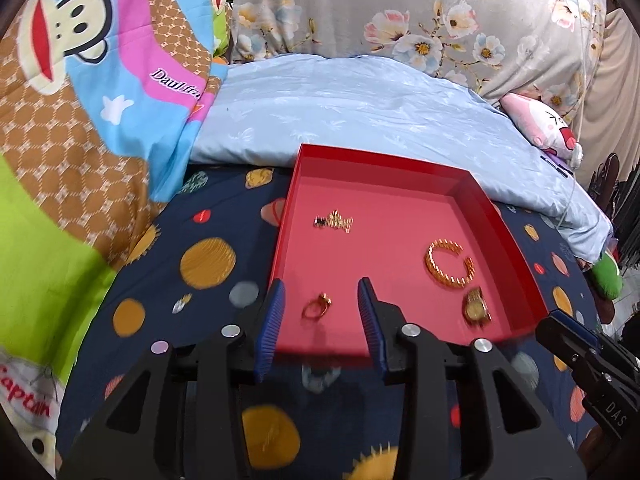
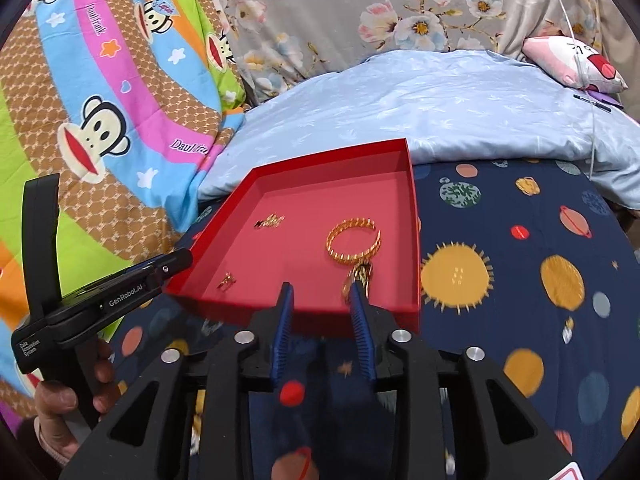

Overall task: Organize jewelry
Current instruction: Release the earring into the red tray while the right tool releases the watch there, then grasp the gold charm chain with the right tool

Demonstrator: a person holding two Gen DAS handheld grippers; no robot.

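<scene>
A red tray (image 1: 516, 236) (image 2: 414, 216) lies on the navy planet-print bedsheet. In it are a gold brooch (image 1: 335, 221) (image 2: 271, 221), a gold bangle (image 1: 449, 264) (image 2: 354, 242), a gold ring (image 1: 317, 307) (image 2: 226, 281) and a gold watch (image 1: 476, 307) (image 2: 360, 276). My left gripper (image 1: 322, 298) is open and empty, its fingers either side of the ring above the tray's near edge. My right gripper (image 2: 322, 298) is open and empty at the tray's near edge, its right fingertip in front of the watch.
A light blue duvet (image 1: 360, 108) (image 2: 460, 100) lies behind the tray. A cartoon-monkey quilt (image 1: 80, 120) is heaped on the left, floral bedding (image 1: 400, 12) at the back, a pink plush (image 1: 540, 128) at the right. The navy sheet (image 2: 520, 280) spreads right of the tray.
</scene>
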